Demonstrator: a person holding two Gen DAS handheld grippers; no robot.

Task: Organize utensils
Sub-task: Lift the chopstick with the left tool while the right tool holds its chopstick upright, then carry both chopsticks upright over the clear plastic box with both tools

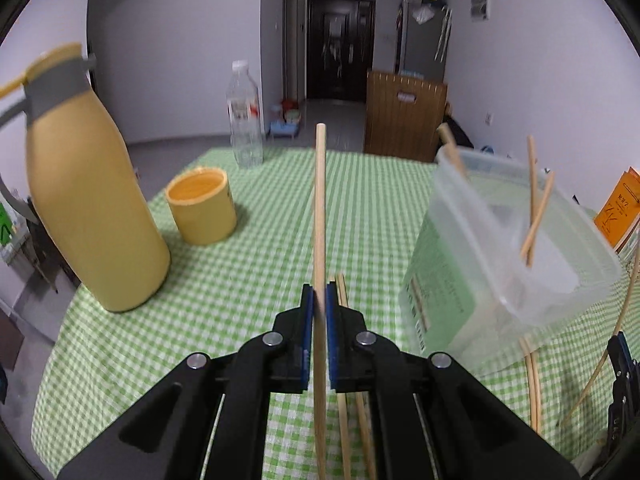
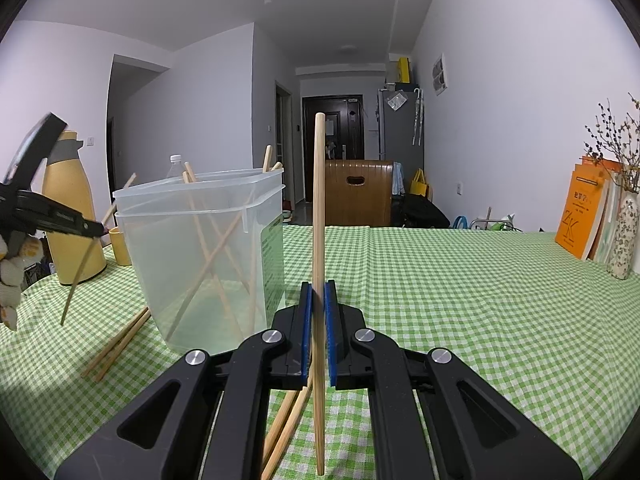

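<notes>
Our left gripper and right gripper each clench one upright chopstick. The clear bin stands between them, nearer our left, mouth upward.

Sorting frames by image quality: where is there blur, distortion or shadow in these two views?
Left wrist view: motion blur smears the yellow flask and clear tub; fisheye bends the table edge. Right wrist view: mostly sharp, only the left gripper at the frame's edge is blurred; a dim shadow lies over the tablecloth at lower left.
</notes>
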